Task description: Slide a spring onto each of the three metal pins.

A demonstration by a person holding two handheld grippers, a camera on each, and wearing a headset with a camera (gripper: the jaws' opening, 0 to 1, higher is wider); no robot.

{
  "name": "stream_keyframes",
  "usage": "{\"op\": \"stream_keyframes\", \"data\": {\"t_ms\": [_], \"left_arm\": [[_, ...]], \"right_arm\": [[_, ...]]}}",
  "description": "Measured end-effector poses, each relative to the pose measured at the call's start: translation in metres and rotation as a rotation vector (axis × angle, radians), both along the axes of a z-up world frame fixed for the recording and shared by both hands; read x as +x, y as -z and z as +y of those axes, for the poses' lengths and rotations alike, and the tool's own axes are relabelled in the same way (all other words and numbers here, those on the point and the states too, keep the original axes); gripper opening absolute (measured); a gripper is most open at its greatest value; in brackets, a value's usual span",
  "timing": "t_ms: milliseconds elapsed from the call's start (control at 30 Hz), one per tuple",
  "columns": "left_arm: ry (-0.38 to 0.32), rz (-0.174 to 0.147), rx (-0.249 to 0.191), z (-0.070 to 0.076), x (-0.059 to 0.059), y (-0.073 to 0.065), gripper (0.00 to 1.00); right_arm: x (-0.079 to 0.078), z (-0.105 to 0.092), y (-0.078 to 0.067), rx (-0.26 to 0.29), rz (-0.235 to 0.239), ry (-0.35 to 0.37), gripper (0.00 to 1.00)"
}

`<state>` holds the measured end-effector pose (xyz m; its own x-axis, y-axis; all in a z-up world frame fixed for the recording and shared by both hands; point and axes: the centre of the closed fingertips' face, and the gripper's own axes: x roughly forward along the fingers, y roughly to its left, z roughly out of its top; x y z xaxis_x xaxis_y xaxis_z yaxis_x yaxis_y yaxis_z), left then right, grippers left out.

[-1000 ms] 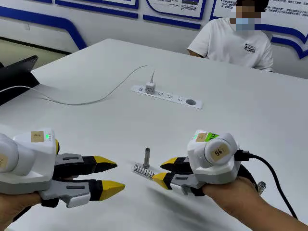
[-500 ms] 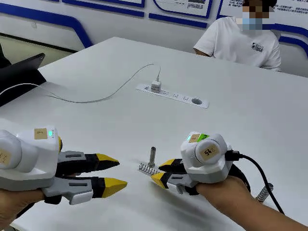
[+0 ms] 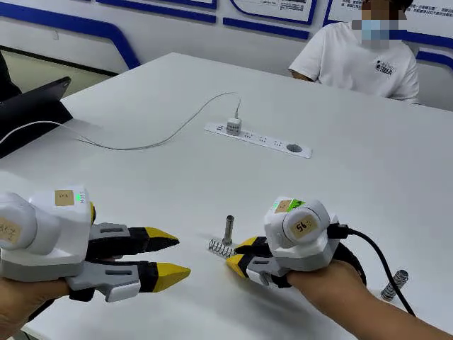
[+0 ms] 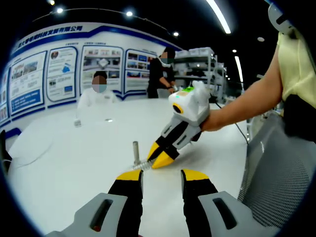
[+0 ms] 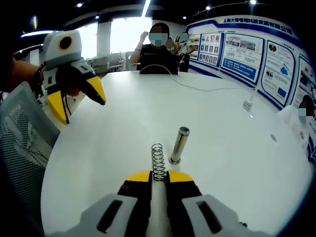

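Left hand-held gripper [image 3: 181, 256] hovers at 8 o'clock over the white desk [image 3: 340, 142], its jaws fairly wide and empty. Right hand-held gripper [image 3: 237, 253], at 5 o'clock, is pinched narrow on one end of a spring [image 5: 158, 160] held low and about level. One pin [image 3: 228, 229] stands upright at the spring's 1 o'clock, bare (nothing threaded yet). A second spring [image 3: 394, 285] lies at 4 o'clock. The task looks barely begun.

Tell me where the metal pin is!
In the head view the metal pin stands upright on the white table, just beyond the spring held by the right gripper.
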<state>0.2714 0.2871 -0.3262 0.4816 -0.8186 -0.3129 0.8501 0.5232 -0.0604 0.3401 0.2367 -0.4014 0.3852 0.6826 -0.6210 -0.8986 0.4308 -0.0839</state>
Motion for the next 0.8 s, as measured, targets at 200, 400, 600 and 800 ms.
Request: {"op": "stream_keyframes", "data": {"t_ms": [200,400,600,800], "left_arm": [[0.004,-0.001,0.004,-0.001,0.0,0.0,0.31],[0.024,0.003,0.014,-0.006,-0.003,0.003,0.31],[0.047,0.005,0.016,-0.014,-0.004,0.004,0.31],[0.083,0.005,0.024,-0.025,-0.006,0.004,0.31]], "right_arm": [[-0.005,-0.002,-0.001,-0.013,0.005,-0.005,0.12],[-0.016,-0.007,-0.005,-0.028,0.011,-0.03,0.12],[-0.03,-0.014,-0.017,-0.027,0.001,-0.063,0.12],[-0.05,-0.019,-0.034,-0.006,-0.004,-0.111,0.12]]}}
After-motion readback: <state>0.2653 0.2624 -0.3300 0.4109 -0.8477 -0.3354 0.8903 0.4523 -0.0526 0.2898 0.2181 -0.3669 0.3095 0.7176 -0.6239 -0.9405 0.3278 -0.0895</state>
